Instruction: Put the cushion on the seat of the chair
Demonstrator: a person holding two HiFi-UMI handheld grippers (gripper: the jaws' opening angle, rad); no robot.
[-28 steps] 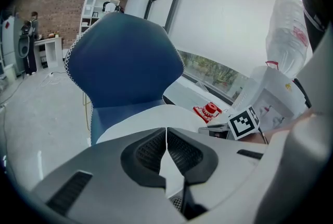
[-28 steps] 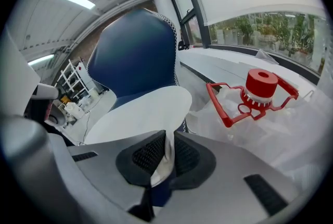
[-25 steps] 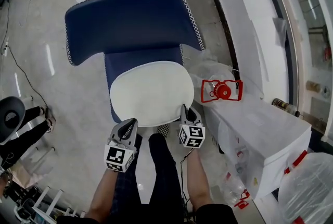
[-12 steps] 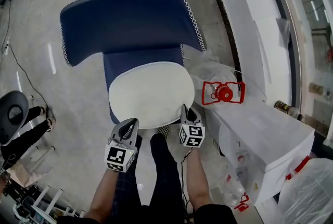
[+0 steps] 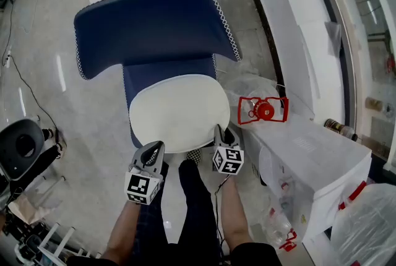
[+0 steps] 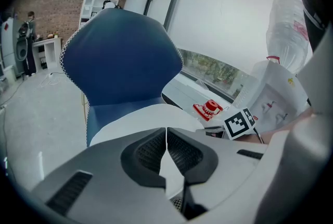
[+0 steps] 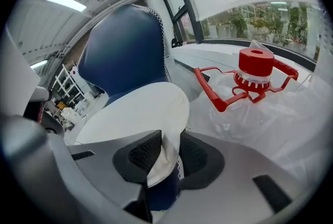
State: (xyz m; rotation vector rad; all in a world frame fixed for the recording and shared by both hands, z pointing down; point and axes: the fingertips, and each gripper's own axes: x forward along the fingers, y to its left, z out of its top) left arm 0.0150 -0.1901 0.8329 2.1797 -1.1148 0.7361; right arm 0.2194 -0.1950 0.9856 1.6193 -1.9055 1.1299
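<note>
Pinching the white cushion at its 7 o'clock edge, your left gripper had its jaws pressed together on the fabric. That cushion lay flat on the seat of the blue chair, backrest up at 12 o'clock. Over at 5 o'clock, your right gripper had just been opening its jaws, the cushion's edge sitting slack between them. A red cap sat off the chair at 3 o'clock.

Open floor: left of frame. Obstructions: chair backrest, upper centre; white cabinet and red-capped jug, right.
</note>
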